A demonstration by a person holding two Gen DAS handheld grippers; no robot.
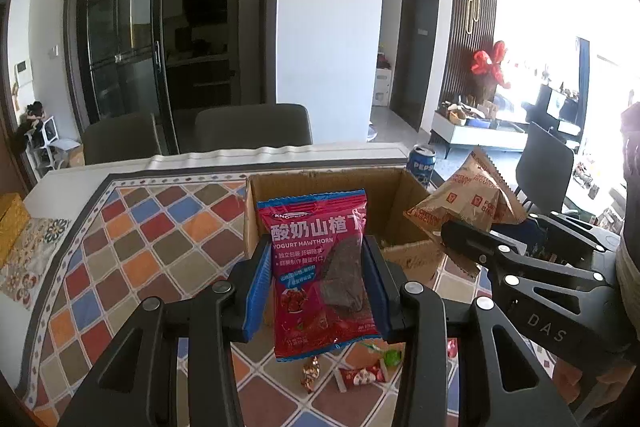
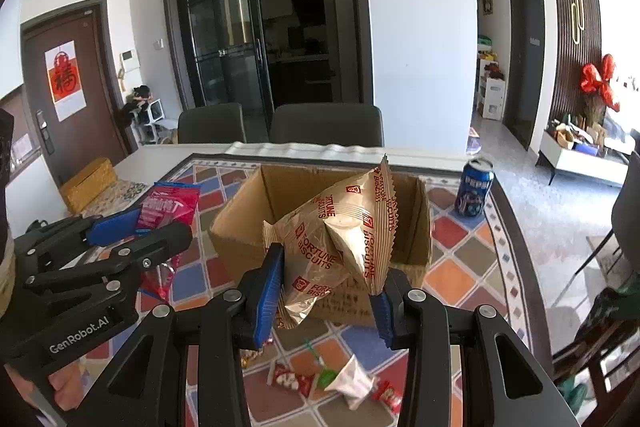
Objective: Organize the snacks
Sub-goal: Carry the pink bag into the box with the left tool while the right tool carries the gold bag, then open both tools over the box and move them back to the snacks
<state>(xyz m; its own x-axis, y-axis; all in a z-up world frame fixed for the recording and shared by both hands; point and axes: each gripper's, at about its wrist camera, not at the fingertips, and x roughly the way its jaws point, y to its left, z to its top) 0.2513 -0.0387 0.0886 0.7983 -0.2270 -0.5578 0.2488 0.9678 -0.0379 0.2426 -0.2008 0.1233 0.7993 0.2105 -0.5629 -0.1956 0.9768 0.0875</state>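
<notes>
Left gripper point(image 1: 316, 291): fingers clamped on a pink yogurt hawthorn packet point(image 1: 320, 275), short of the open brown cardboard box point(image 1: 392, 195).
Right gripper point(image 2: 326, 301): fingers gripping a tan fortune biscuits bag point(image 2: 340, 239).
Remaining: small wrapped candies point(image 2: 320, 379) lay on the counter below the fingers; neither packet was boxed.

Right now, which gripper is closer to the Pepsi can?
Right. The right gripper, holding the biscuit bag, is before the cardboard box, on the side where the Pepsi can stands. The left gripper, holding the hawthorn packet, is farther left.

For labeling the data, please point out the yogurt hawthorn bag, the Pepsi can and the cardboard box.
yogurt hawthorn bag point(image 1: 316, 251), left wrist view, printed front.
Pepsi can point(image 2: 474, 193), right wrist view, blue side.
cardboard box point(image 2: 240, 227), right wrist view, left outer wall.
</notes>
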